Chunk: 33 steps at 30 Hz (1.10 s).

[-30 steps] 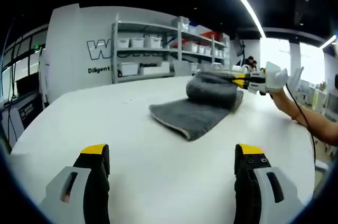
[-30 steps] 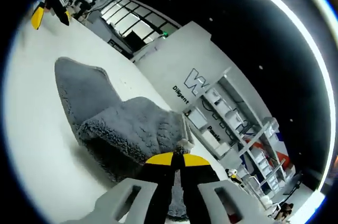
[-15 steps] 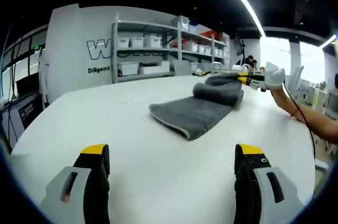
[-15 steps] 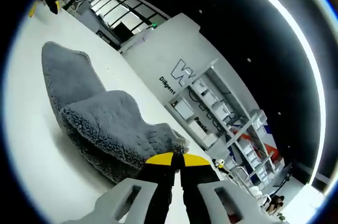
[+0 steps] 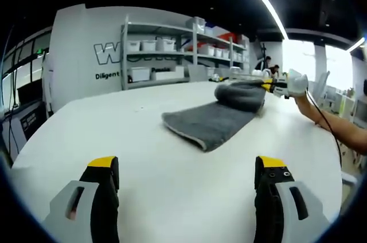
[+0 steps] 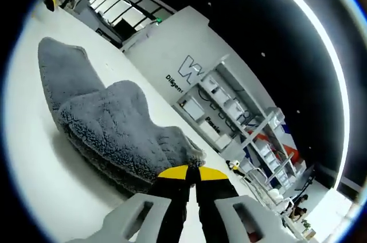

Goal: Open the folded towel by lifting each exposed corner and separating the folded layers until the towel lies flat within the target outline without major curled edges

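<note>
- The right gripper (image 6: 191, 175) is pressed together on a corner of the grey towel (image 6: 109, 125), which rolls away ahead of its tips in a thick fold
- The left gripper (image 5: 186, 174) is held spread and empty over the white counter (image 5: 143, 140), the towel lying well ahead of it and to its right
- The towel is judged soft, light and floppy, with a plush pile that should resist slipping; an edge corner is the place to be pinched
- Against the frame a second ago, the lifted fold has been drawn further back from the left gripper, so more of the lower layer lies bared and flat
</note>
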### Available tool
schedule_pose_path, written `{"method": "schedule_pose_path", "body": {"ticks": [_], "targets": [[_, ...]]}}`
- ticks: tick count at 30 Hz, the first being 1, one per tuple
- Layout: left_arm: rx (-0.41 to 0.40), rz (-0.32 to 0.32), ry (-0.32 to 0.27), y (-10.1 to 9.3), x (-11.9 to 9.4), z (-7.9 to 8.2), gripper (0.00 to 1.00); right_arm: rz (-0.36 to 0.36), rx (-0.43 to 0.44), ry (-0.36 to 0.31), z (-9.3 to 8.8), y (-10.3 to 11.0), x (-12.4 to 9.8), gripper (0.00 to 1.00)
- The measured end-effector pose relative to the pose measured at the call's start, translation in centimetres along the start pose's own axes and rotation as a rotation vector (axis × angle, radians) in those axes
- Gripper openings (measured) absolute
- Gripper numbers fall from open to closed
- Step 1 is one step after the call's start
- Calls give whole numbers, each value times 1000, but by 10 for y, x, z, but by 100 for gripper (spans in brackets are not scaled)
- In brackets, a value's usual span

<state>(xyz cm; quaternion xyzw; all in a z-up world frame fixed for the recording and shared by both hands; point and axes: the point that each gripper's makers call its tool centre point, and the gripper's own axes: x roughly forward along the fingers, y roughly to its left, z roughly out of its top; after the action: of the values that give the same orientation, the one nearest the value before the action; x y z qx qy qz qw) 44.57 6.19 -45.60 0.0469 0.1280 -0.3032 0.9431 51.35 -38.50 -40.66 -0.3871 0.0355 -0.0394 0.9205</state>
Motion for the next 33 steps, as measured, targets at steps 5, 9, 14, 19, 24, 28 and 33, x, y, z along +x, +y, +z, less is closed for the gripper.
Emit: {"method": "schedule_pose_path", "body": {"ticks": [5,9,14,19,24,28,33], "targets": [[3,1,4,-1,0,-1,97,-13,19,22,-13,-10,1,0],[8,1,8,0,1,-1,97,-15,27,41,-21,-12,2,0],[7,1,10,-1,1,-2,97,-21,68,78,-35,-13,-2,0],[6,-2,16,-1,1,-3,97,-32,44,102,-48,-21,-5,0],[14,-3,22,-2,2,-4,97,-41,53,126,-60,-26,-13,0],[14,-3,27,-4,1,-6,97,-50,37,162,-74,-30,-17,0],[15,-3,28,-3,1,-6,97,-44,38,193,-88,-35,-16,0]]}}
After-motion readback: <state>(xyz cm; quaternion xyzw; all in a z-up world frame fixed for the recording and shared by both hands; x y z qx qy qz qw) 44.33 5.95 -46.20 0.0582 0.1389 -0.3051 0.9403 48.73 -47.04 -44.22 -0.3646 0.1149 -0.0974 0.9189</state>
